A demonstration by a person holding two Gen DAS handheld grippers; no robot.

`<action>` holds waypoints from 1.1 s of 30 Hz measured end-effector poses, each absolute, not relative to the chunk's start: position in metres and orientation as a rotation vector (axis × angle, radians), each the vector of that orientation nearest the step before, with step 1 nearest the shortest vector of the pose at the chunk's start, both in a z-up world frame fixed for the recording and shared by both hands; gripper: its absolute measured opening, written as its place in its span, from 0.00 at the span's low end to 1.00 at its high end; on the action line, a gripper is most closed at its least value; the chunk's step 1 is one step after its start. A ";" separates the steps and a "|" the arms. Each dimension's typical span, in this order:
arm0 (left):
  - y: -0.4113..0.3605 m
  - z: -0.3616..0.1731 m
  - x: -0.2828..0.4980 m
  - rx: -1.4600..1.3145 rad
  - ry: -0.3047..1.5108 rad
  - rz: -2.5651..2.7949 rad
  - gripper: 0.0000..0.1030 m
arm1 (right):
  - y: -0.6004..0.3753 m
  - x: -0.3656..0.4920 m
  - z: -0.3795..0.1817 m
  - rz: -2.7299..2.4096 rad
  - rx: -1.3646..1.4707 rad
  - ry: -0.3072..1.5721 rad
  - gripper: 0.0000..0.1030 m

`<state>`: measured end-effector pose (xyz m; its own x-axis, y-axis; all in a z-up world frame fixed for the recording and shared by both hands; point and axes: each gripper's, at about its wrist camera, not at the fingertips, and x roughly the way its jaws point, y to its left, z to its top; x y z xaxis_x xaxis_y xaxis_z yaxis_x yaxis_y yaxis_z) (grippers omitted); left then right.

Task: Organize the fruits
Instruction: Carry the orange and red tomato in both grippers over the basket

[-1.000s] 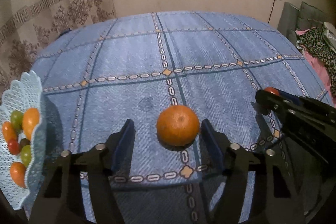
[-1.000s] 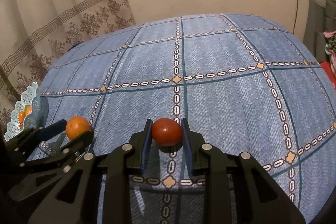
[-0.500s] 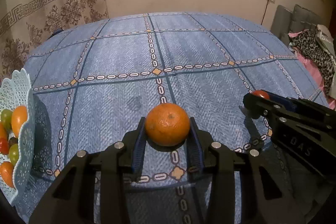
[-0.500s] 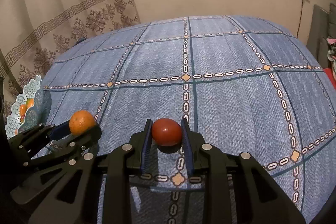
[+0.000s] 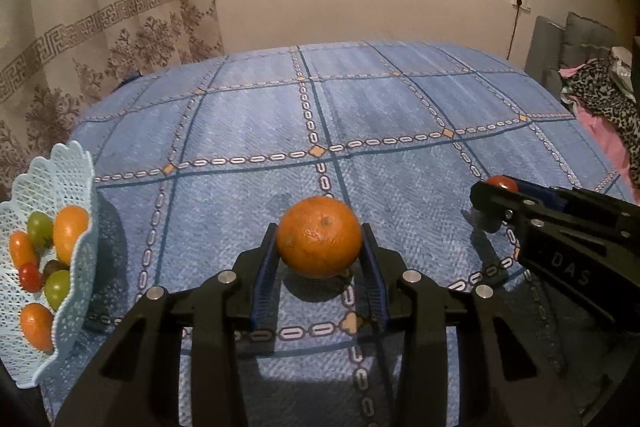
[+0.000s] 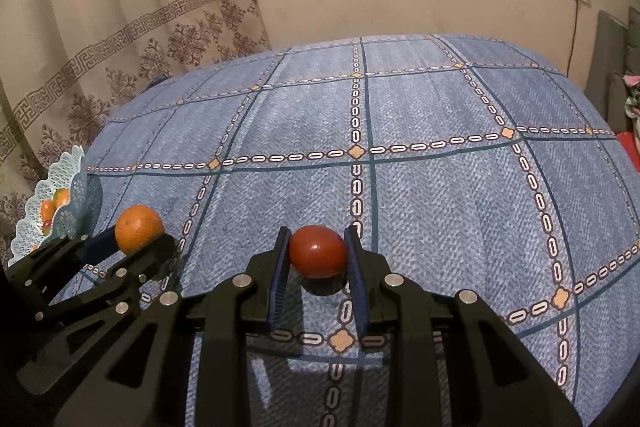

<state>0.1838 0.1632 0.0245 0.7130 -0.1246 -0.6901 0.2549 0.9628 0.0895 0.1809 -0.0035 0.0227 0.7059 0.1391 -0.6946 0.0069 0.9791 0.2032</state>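
Two fruits are now off the cloth, and that is the change. The orange (image 5: pixel 319 237) sits clamped between the blue pads of the left gripper (image 5: pixel 320 247); a second ago those jaws stood wide on either side of it, then they closed, and now its shadow lies on the tablecloth (image 5: pixel 400 107) apart from it, so it looks lifted clear. The tomato (image 6: pixel 317 251) is pinched in the right gripper (image 6: pixel 318 255), which was already closed on it and has risen with it; a shadow shows beneath it too. Both fruits hang low over the near part of the cloth, the tomato to the right of the orange. The basket (image 5: pixel 76 211) stands at the left edge, holding orange, green and red fruit, with the orange the nearer of the two loads. Picking looks finished; what remains, I judge, is carrying both leftward and releasing them over the rim.
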 end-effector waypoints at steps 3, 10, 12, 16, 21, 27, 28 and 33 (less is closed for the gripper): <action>0.165 0.026 0.183 0.189 0.738 -0.198 0.39 | -0.004 0.180 0.023 0.076 0.198 0.784 0.26; 0.167 0.032 0.178 0.199 0.714 -0.185 0.39 | -0.002 0.180 0.024 0.086 0.197 0.780 0.26; 0.168 0.033 0.177 0.199 0.707 -0.181 0.39 | -0.001 0.179 0.024 0.088 0.197 0.778 0.26; 0.170 0.036 0.175 0.197 0.697 -0.168 0.39 | 0.000 0.178 0.026 0.093 0.197 0.772 0.26; 0.172 0.038 0.173 0.196 0.690 -0.154 0.39 | 0.002 0.175 0.027 0.100 0.194 0.766 0.26; 0.175 0.039 0.167 0.197 0.680 -0.137 0.39 | 0.002 0.173 0.029 0.106 0.200 0.755 0.26; 0.175 0.039 0.165 0.197 0.678 -0.135 0.39 | 0.002 0.172 0.030 0.108 0.200 0.753 0.26; 0.180 0.040 0.158 0.192 0.671 -0.113 0.39 | 0.005 0.169 0.031 0.116 0.195 0.748 0.26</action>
